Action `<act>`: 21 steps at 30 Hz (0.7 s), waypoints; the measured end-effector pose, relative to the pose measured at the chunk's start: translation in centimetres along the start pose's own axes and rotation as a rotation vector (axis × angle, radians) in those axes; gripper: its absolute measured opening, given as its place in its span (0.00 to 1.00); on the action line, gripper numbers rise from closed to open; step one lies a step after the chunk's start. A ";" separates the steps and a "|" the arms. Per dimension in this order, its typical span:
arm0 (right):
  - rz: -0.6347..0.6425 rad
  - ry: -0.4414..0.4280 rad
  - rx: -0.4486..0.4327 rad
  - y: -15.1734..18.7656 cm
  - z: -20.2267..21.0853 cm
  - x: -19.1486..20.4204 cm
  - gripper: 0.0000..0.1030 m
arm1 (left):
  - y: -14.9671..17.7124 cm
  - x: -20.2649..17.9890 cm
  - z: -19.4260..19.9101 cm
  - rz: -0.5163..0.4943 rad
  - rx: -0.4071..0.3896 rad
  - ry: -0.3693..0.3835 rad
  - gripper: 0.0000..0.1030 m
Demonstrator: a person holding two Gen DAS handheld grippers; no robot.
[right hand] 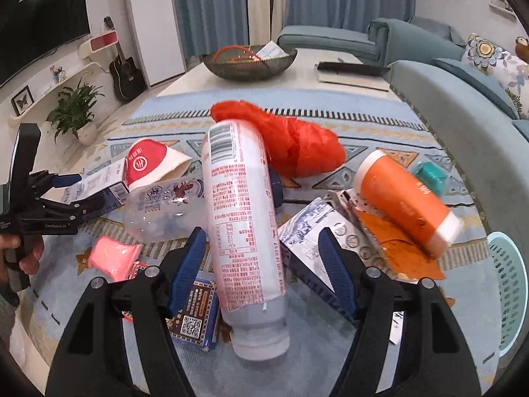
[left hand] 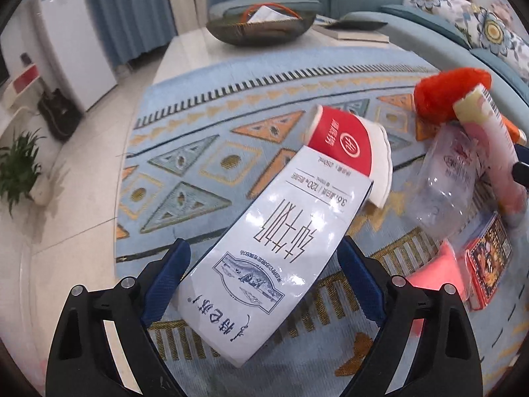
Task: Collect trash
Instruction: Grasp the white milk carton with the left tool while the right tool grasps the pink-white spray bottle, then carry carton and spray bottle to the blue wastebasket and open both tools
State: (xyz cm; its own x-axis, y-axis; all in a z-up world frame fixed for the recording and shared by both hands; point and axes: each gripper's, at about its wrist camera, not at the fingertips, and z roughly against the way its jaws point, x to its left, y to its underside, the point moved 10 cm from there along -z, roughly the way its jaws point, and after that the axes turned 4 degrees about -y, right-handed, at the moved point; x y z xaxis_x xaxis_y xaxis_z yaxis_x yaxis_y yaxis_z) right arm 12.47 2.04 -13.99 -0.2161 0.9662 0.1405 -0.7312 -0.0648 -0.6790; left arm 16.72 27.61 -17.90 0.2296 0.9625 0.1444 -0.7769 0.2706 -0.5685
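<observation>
Left gripper [left hand: 264, 278] jaws straddle white milk carton [left hand: 264, 251], pads look clear of it. Right gripper [right hand: 261, 274] jaws bracket pink bottle [right hand: 244, 231], contact uncertain, likely lining up pickup for basket [right hand: 509, 294], near right.

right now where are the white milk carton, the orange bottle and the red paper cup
white milk carton [left hand: 264, 258], left wrist view, printed front panel
orange bottle with white cap [right hand: 401, 198], right wrist view, orange body
red paper cup [left hand: 344, 142], left wrist view, red side
</observation>
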 end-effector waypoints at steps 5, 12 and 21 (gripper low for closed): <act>0.018 -0.006 0.021 0.2 -1.2 0.7 0.65 | 0.6 -1.6 1.2 -0.005 0.023 0.062 0.69; 0.043 0.045 0.029 0.0 -2.1 1.2 0.64 | 0.9 -3.5 1.8 0.096 0.046 0.109 0.61; 0.093 0.061 0.029 -0.8 -2.6 0.8 0.44 | 1.0 -5.2 2.7 0.164 -0.007 0.082 0.55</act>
State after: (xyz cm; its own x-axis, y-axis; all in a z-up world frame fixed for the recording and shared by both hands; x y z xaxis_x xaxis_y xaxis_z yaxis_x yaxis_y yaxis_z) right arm 14.58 3.56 -15.24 -0.2449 0.9690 0.0330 -0.7284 -0.1614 -0.6659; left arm 13.14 22.93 -17.01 0.1472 0.9890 -0.0169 -0.8038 0.1096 -0.5848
